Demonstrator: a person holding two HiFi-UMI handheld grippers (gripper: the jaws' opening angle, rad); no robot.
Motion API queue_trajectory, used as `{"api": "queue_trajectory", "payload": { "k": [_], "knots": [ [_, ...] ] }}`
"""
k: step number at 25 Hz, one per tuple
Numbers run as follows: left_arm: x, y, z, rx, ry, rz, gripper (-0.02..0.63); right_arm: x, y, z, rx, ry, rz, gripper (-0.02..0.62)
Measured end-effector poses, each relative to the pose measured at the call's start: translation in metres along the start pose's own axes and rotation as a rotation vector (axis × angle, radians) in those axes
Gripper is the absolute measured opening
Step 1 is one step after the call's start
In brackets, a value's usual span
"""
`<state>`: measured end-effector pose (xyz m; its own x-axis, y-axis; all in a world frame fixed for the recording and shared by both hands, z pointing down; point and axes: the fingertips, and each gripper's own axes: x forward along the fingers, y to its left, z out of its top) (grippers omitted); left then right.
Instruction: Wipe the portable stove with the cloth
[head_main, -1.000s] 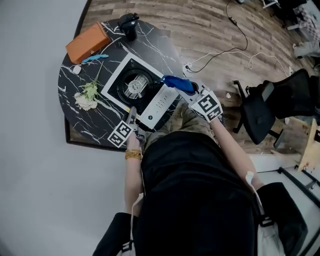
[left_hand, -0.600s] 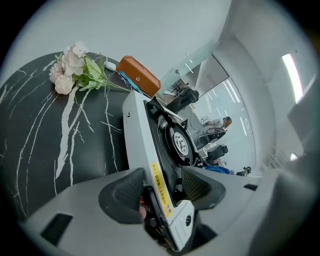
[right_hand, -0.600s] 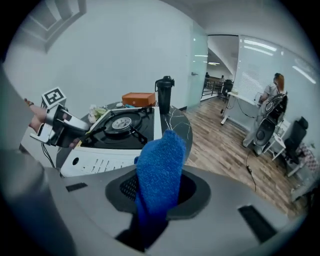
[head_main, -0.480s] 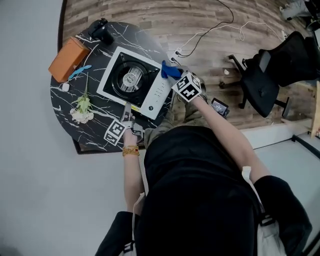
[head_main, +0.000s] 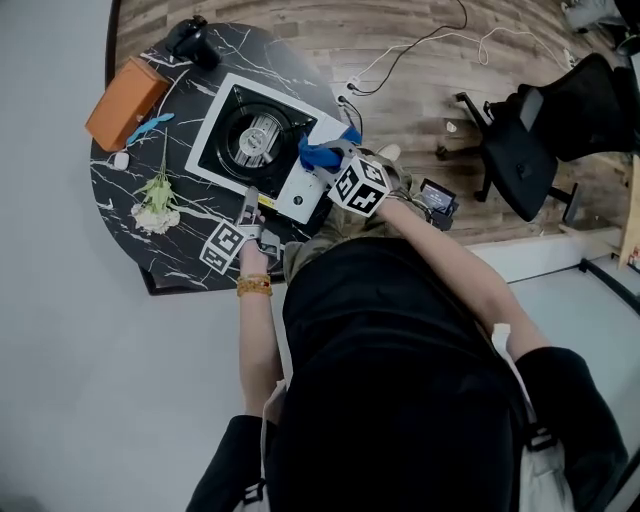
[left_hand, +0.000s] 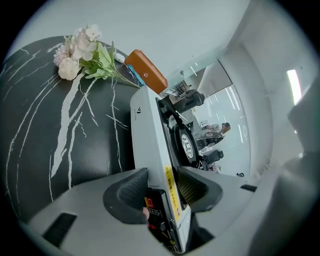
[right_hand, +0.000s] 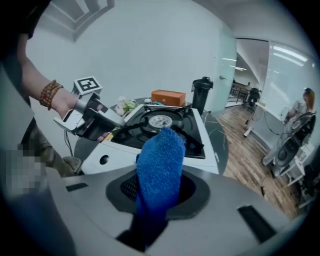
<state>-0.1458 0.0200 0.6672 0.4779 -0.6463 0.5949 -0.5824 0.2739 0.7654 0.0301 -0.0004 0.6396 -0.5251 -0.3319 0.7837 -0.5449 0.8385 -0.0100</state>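
The portable stove (head_main: 255, 135) is a white case with a black burner top, and it stands on the round black marble table (head_main: 180, 262). My left gripper (head_main: 250, 203) is at its near edge. In the left gripper view the stove's edge (left_hand: 150, 130) sits between the closing jaws of that gripper (left_hand: 162, 185), and the pads are not clamped on it. My right gripper (head_main: 327, 167) is shut on a blue cloth (head_main: 318, 153) over the stove's white control side. The cloth (right_hand: 161, 160) sticks up from the right gripper (right_hand: 159, 189), just before the stove (right_hand: 165, 125).
An orange box (head_main: 124, 90), a small blue item (head_main: 150, 125), a bunch of flowers (head_main: 155, 205) and a black object (head_main: 192, 40) lie around the stove on the table. Cables (head_main: 420, 50), an office chair (head_main: 540, 130) and a small device (head_main: 437, 203) are on the wooden floor to the right.
My right gripper has come down with the blue cloth toward the stove's control side. The left gripper has slid up to the stove's near edge and narrowed its jaws.
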Motion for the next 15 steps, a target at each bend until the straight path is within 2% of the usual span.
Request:
{"api": "queue_trajectory", "payload": {
  "k": [6,10,13,15],
  "knots": [
    [0.000,0.000,0.000,-0.016,-0.003,-0.001,0.187,0.017,0.090,0.024,-0.154,-0.020,0.295,0.074],
    [0.001,0.000,0.000,-0.027,-0.003,-0.003,0.189,0.021,0.121,0.034,-0.190,-0.028,0.467,0.075],
    [0.000,0.001,0.001,-0.034,0.001,-0.009,0.190,0.010,0.136,0.038,-0.154,-0.054,0.613,0.075],
    [0.000,0.001,0.000,-0.039,0.005,-0.011,0.190,-0.006,0.138,0.045,-0.079,-0.134,0.686,0.077]
  ]
}}
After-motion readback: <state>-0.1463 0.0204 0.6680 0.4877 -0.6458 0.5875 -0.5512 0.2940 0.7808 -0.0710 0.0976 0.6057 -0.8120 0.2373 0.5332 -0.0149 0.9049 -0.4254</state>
